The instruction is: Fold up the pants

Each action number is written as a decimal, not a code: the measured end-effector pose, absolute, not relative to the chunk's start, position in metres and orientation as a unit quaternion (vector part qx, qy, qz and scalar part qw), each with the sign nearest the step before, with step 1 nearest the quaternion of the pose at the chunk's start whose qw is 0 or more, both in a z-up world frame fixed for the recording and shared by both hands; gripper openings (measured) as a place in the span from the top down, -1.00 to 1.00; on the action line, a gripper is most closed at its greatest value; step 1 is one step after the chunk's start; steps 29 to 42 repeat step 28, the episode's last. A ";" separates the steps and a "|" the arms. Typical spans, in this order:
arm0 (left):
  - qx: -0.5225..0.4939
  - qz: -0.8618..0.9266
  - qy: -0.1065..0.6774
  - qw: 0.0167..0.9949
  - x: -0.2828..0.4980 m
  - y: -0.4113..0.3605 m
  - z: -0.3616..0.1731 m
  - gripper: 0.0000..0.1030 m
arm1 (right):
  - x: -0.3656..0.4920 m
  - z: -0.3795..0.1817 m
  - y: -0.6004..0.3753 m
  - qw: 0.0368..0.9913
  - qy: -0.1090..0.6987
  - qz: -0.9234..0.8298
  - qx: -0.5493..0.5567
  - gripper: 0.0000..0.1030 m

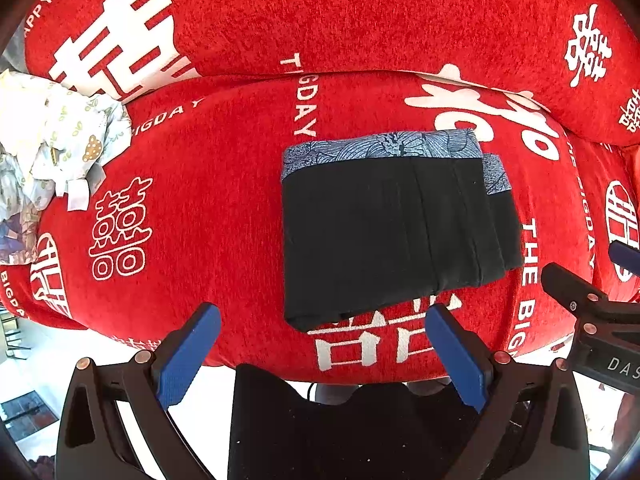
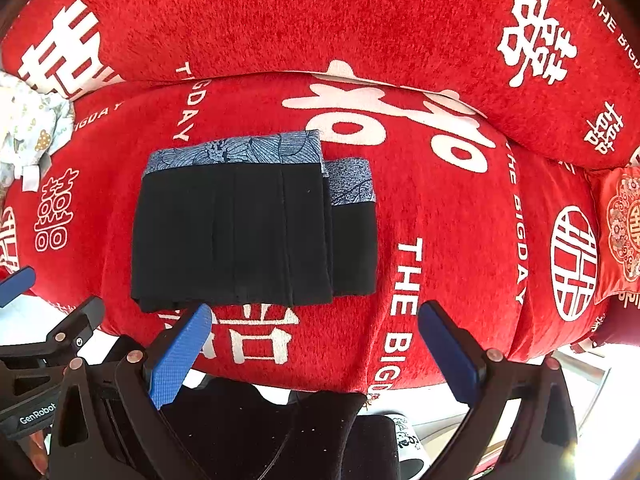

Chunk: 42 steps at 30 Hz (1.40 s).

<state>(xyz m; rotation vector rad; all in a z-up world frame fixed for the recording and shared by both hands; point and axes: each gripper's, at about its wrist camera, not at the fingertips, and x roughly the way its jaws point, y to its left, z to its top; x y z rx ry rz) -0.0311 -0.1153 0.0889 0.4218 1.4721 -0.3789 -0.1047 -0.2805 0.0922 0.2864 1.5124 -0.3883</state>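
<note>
Black pants (image 1: 384, 232) (image 2: 240, 236) with a blue patterned waistband lie folded into a flat rectangle on the red sofa seat (image 1: 208, 184) (image 2: 448, 248). A narrower layer sticks out on the right side of the stack. My left gripper (image 1: 324, 324) is open, held just in front of the near edge of the pants, with nothing between its blue fingers (image 1: 188, 356). My right gripper (image 2: 314, 322) is open too, near the front right corner of the pants, holding nothing. Each gripper shows at the edge of the other's view.
A crumpled pile of pale printed clothes (image 1: 52, 136) (image 2: 28, 132) lies at the left end of the seat. The red backrest cushion (image 1: 360, 12) rises behind. A small embroidered red pillow (image 2: 620, 232) sits at the far right. A person's dark-clothed legs (image 1: 340, 432) are below the seat's front edge.
</note>
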 end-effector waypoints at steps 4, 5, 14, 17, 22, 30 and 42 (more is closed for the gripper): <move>0.190 -0.169 0.663 0.704 -0.031 -0.115 0.088 -0.99 | -0.103 0.092 -0.280 0.700 0.681 -0.173 0.127 -0.99; 0.190 -0.169 0.662 0.705 -0.031 -0.115 0.088 -0.99 | -0.103 0.091 -0.280 0.701 0.681 -0.172 0.126 -0.99; 0.194 -0.167 0.661 0.705 -0.033 -0.116 0.087 -0.99 | -0.103 0.090 -0.278 0.700 0.683 -0.168 0.125 -0.99; 0.192 -0.167 0.661 0.706 -0.034 -0.115 0.087 -0.99 | -0.103 0.089 -0.277 0.699 0.684 -0.167 0.124 -0.99; 0.188 -0.165 0.662 0.706 -0.035 -0.115 0.086 -0.99 | -0.104 0.089 -0.277 0.699 0.685 -0.166 0.124 -0.99; 0.180 -0.170 0.655 0.714 -0.037 -0.117 0.090 -0.98 | -0.104 0.089 -0.277 0.698 0.685 -0.166 0.123 -0.99; 0.180 -0.170 0.655 0.714 -0.037 -0.117 0.090 -0.98 | -0.104 0.089 -0.277 0.698 0.685 -0.166 0.123 -0.99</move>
